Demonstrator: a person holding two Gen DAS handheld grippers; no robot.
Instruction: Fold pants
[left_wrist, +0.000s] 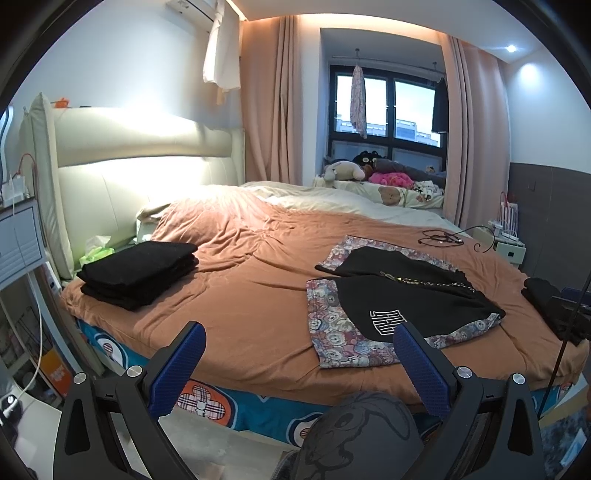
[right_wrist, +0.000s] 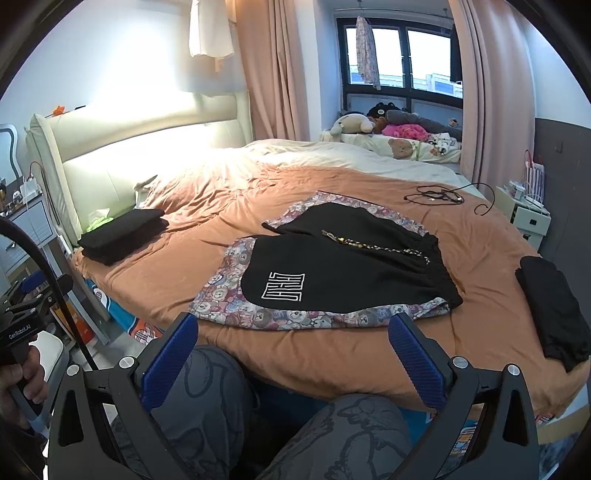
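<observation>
two grippers hover over the near edge of a bed (right_wrist: 332, 177) covered in an orange sheet, both sets of jaws spread wide and holding nothing. black pants (right_wrist: 347, 266) with a white emblem lie flat on a bear-print cloth (right_wrist: 229, 295) at mid-bed. from the right gripper (right_wrist: 295, 354), the pants sit just beyond the blue pads (right_wrist: 170, 354) toward 12 o'clock, apart from them. from the left gripper (left_wrist: 299, 354), the pants (left_wrist: 406, 299) lie toward 1 o'clock, near the right pad. a folded black stack (left_wrist: 140, 273) rests at 10 o'clock by the headboard (left_wrist: 147, 147); another dark garment (right_wrist: 554, 314) lies at 3 o'clock.
</observation>
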